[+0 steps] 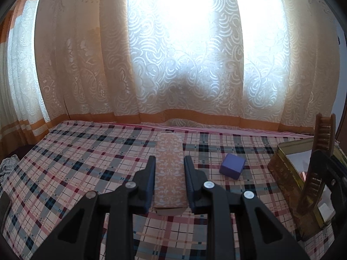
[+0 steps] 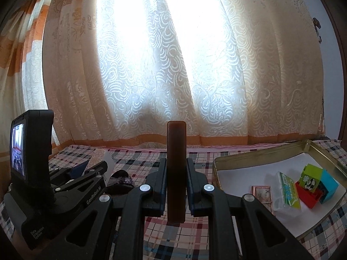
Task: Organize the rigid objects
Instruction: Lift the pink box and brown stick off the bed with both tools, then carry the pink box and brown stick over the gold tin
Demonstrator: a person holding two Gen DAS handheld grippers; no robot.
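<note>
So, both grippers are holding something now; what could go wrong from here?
1. The right gripper holds the comb upright and only at its lower part; it may tilt or slip on the way to the tin.
2. The tin already holds a brick toy, a clear case and a small frame; a dropped comb could knock them.
3. The left gripper pinches the long box near one end; its far end may sag or swing.

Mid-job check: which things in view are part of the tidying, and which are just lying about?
Job items:
- patterned box, gripped in left tongs
- brown comb, gripped in right tongs
- purple cube on the bedspread
- gold tin, holding toy bricks and a clear case

Lying about:
- curtains
- checked bedspread
- dark slipper
</note>
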